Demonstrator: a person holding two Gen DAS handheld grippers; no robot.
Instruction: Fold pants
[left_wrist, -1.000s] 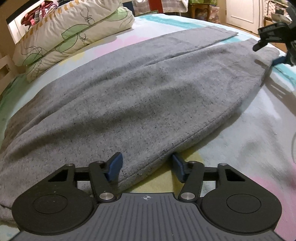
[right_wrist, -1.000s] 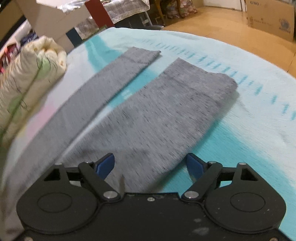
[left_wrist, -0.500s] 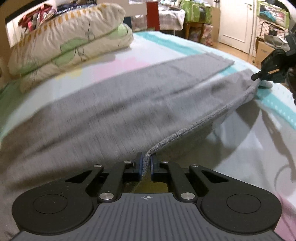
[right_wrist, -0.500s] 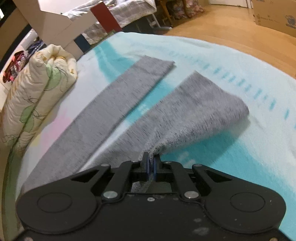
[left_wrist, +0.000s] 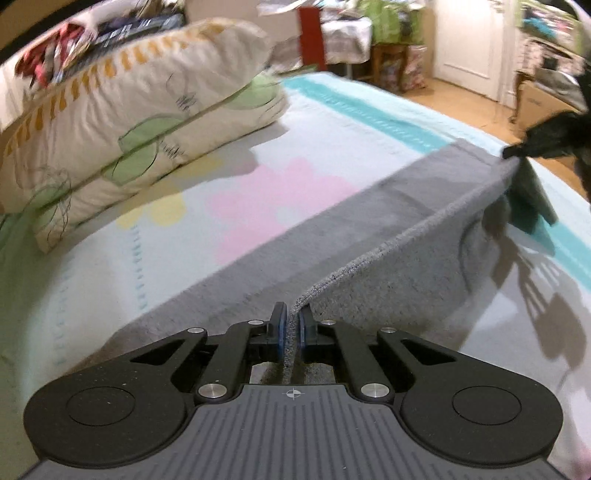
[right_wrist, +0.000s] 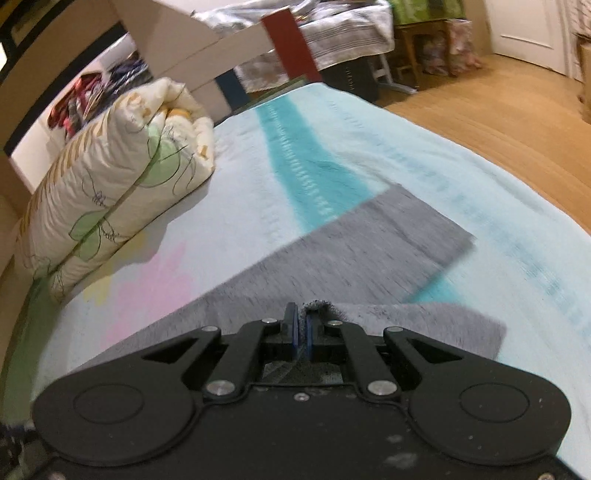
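Observation:
Grey knit pants (left_wrist: 369, 218) lie on a pastel bedspread (left_wrist: 280, 155). My left gripper (left_wrist: 291, 328) is shut on the near edge of one leg and holds it raised, so the cloth stands up as a taut ridge running to the far right. There the other gripper's dark tip (left_wrist: 517, 151) pinches the same edge. In the right wrist view my right gripper (right_wrist: 302, 332) is shut on a bunched bit of grey pants (right_wrist: 369, 254) cloth. The other leg lies flat beyond it, its hem toward the bed's right side.
Two stacked floral pillows (left_wrist: 140, 122) sit at the far left of the bed, pillows (right_wrist: 110, 184) also showing in the right wrist view. Past the bed's right edge is wooden floor (right_wrist: 498, 122), with a red-and-white bed frame (right_wrist: 288, 48), cluttered furniture and a white door behind.
Both grippers went from open around the near leg's edge to shut on it. They then lifted it and carried it across toward the far leg and pillows.

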